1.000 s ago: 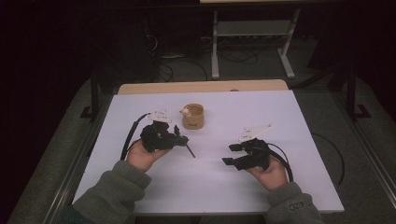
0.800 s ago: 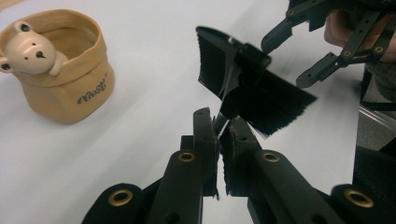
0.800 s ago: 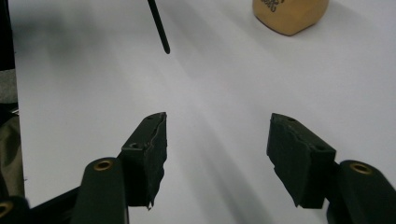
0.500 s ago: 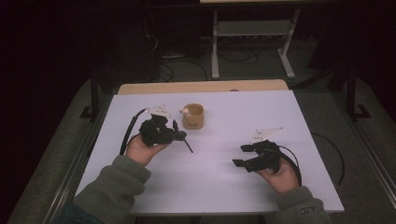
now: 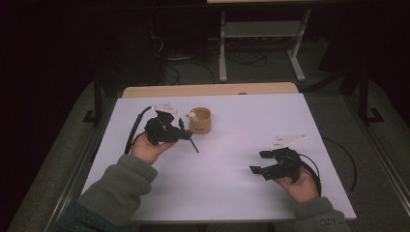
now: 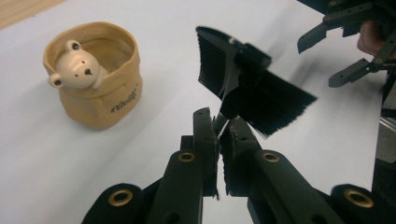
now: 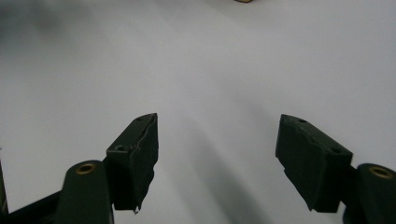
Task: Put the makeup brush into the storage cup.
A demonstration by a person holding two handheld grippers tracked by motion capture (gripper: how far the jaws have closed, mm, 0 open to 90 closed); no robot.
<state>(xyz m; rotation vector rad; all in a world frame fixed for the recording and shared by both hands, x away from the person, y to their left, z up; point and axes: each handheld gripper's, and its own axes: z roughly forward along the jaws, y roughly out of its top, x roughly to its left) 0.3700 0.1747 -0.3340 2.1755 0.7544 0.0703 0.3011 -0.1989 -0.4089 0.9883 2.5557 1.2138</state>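
left tool [image 6: 218, 140] has its jaws pinched tight on a black brush [image 6: 247, 86], gripping it low by its thin stem so the two fans of bristles stand up above the pads. in the high view that tool [image 5: 181, 135] sits just left of a tan bear pot [image 5: 199, 120] on the white table [image 5: 241, 145], the brush close beside the pot but apart from it. right tool [image 7: 217, 154] has just been opening and now stands wide with nothing between its jaws, low over bare table, well apart from the pot.
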